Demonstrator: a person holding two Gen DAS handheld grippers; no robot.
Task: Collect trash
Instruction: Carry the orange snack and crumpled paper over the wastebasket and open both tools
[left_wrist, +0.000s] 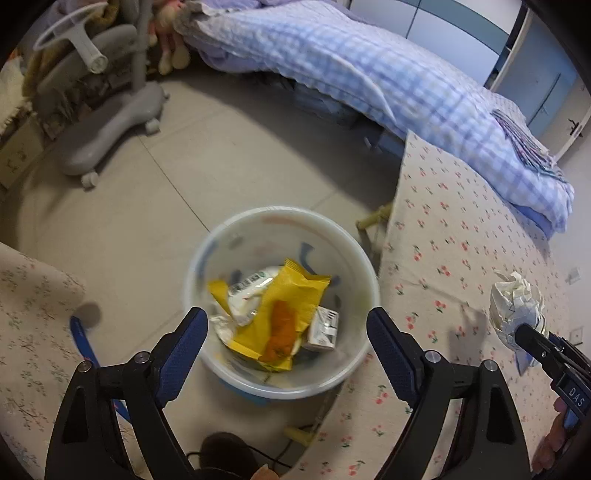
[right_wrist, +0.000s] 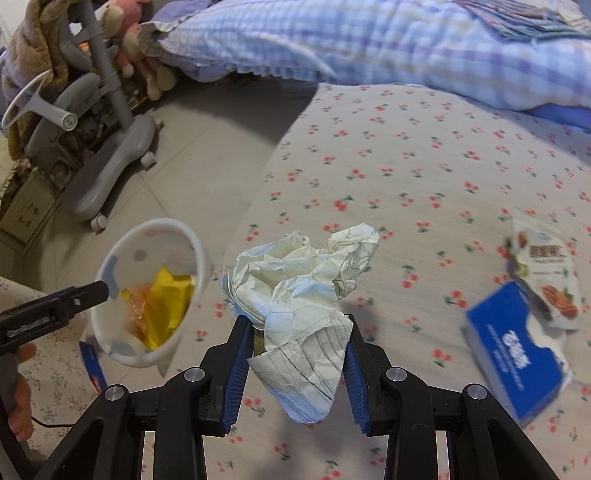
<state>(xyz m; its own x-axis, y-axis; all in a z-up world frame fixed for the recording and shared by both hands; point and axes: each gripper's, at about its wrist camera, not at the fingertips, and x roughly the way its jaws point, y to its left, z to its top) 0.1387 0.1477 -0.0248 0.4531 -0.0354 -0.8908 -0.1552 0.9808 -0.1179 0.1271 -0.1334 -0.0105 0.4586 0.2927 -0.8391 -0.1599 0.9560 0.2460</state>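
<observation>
The right gripper (right_wrist: 295, 365) is clenched on the paper wad (right_wrist: 303, 295) above the table (right_wrist: 424, 155), the bin (right_wrist: 155, 291) low to its left, beneath the spread, empty left gripper (left_wrist: 286, 343).

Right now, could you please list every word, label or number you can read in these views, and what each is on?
"DAS": label on the right gripper body.
Blue box: white print, too blurred to read.
Snack packet: blurred.
White wrapper in the bin: unreadable.
Crumpled paper: only ruled lines.
</observation>
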